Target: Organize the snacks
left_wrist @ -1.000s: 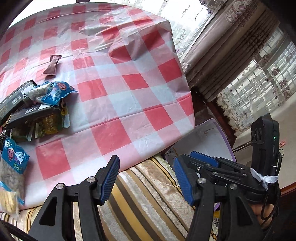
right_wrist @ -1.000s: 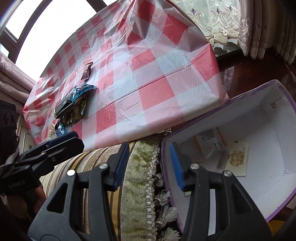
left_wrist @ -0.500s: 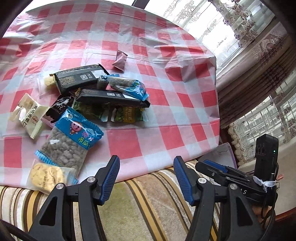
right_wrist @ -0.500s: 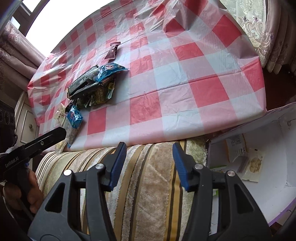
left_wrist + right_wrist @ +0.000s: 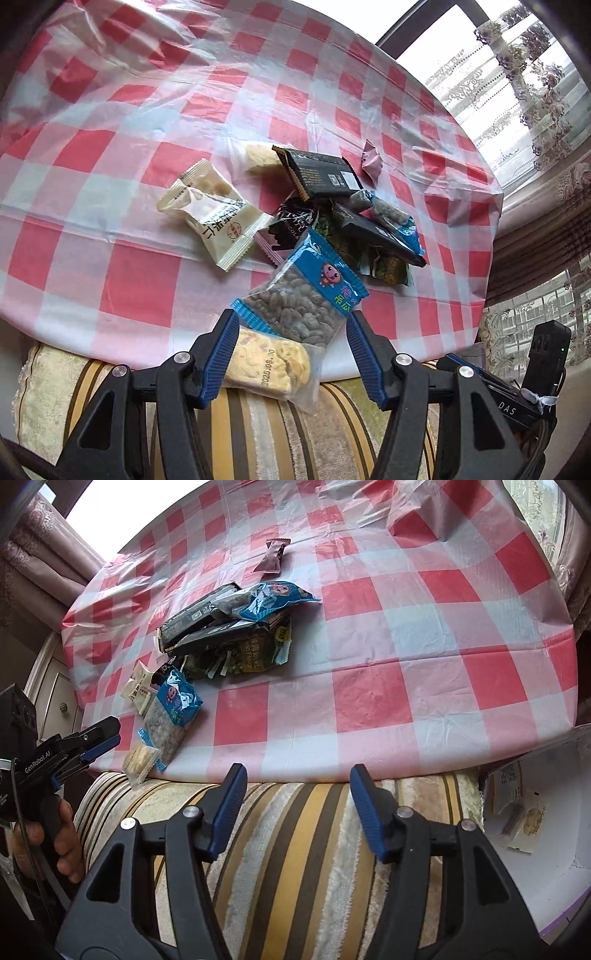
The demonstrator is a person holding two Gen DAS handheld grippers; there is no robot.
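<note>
A pile of snack packets lies on the red-and-white checked table (image 5: 129, 266). My left gripper (image 5: 290, 328) is open at the pile's near end. A clear-wrapped biscuit (image 5: 266, 363) and a blue seed packet (image 5: 314, 291) lie between its jaws, unpressed. Farther back are a cream packet (image 5: 210, 206), a black bar (image 5: 321, 173), green packets (image 5: 384, 266) and a small maroon packet (image 5: 371, 162). My right gripper (image 5: 297, 779) hangs over the table's near edge, its jaws opening with nothing between them. The pile (image 5: 229, 627) is to its upper left, beside the left gripper (image 5: 99, 738).
A striped cushion (image 5: 295, 849) runs along the table's near edge under both grippers. A white box with a purple rim (image 5: 535, 878) stands low at the right and holds a few packets. Curtains and windows ring the table. A hand (image 5: 62, 834) grips the left tool.
Both grippers have swept left along the table edge. The left one went from the bare corner to the pile's near end. The right one's jaws have widened and the box has slid to its right.
</note>
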